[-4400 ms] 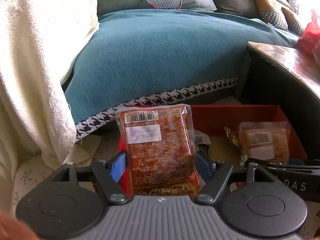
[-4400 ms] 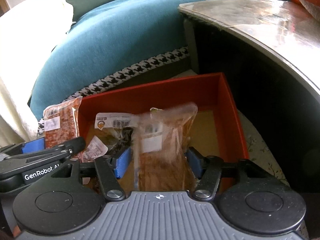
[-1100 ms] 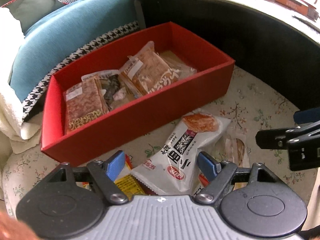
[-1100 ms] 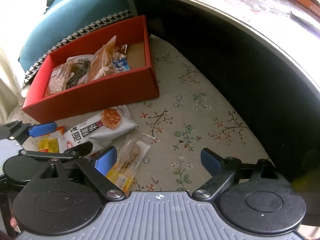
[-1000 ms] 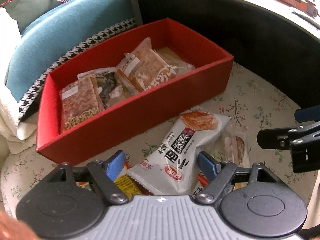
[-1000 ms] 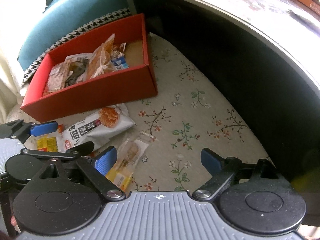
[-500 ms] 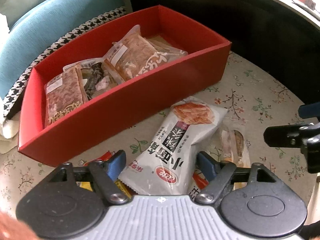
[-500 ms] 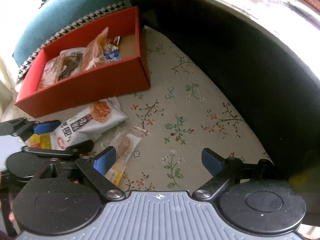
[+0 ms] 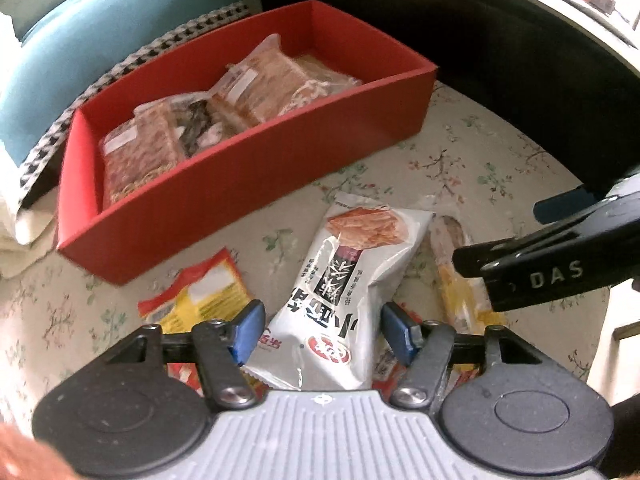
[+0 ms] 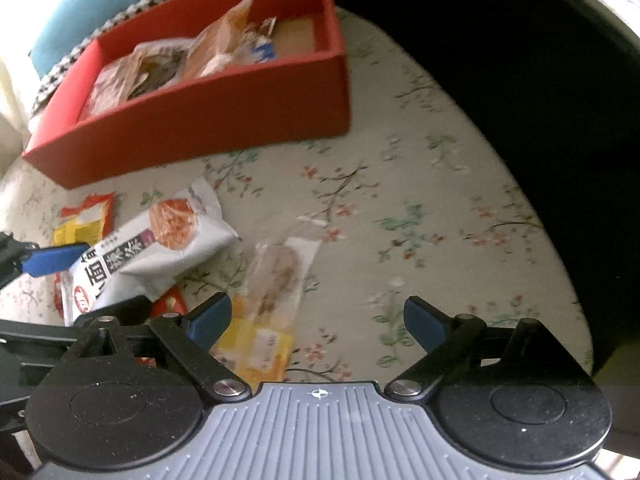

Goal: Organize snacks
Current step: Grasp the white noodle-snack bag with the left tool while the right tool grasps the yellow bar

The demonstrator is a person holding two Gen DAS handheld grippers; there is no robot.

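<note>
Left tool (image 9: 322,326): jaws just been closing around the white snack bag (image 9: 344,280), pad contact not discernible. Right tool (image 10: 316,320): jaws wide, empty, above the clear-wrapped pastry (image 10: 276,280). Both packets lie on the floral cloth (image 10: 400,200); red box (image 9: 240,168) beyond holds sealed packets.

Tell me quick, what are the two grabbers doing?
Left gripper: jaws just closing around the white snack bag, not yet clamped.
Right gripper: wide open, holding nothing.
</note>
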